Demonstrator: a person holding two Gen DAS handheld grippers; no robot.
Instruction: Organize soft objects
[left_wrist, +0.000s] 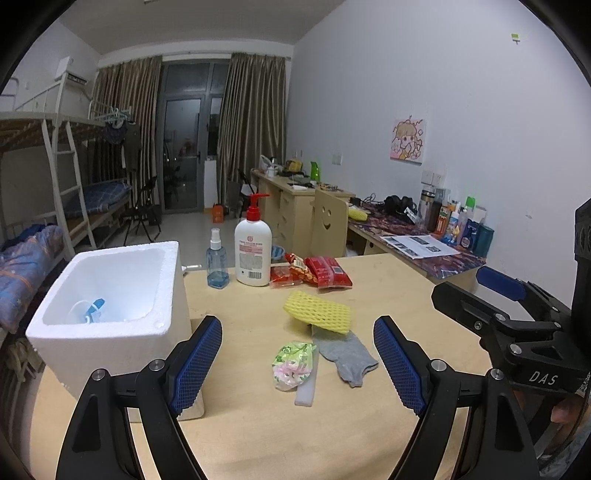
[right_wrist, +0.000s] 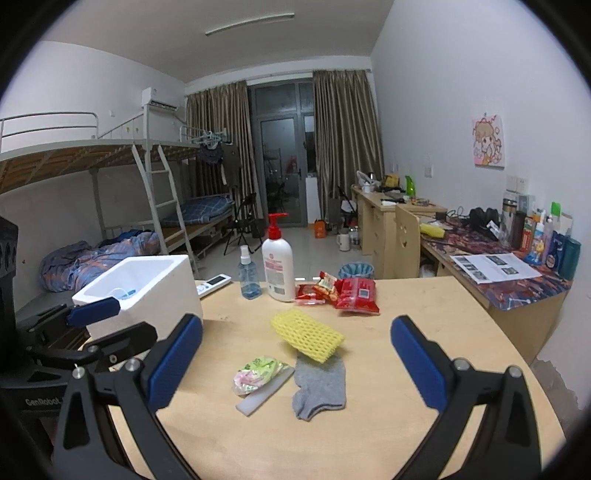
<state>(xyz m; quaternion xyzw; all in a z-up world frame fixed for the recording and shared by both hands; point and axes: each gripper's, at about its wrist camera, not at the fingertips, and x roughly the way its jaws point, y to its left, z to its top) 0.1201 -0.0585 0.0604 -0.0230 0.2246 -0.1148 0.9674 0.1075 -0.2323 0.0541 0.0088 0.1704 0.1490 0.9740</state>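
You're holding both claws spread wide with nothing between the waffle-textured blue pads: left gripper (left_wrist: 297, 363) and right gripper (right_wrist: 295, 363) are hovering over the pale wooden table (right_wrist: 424, 295). Dead centre of the frame, the yellow foam mesh sleeve (left_wrist: 317, 312) is lying partly on the limp grey knit sock (left_wrist: 347, 356), with the crinkly green-and-pink plastic packet (left_wrist: 293, 363) just left of it. The chunky white styrofoam box (left_wrist: 110, 295) is sitting at left, glossy red snack packs (right_wrist: 340, 293) further back.
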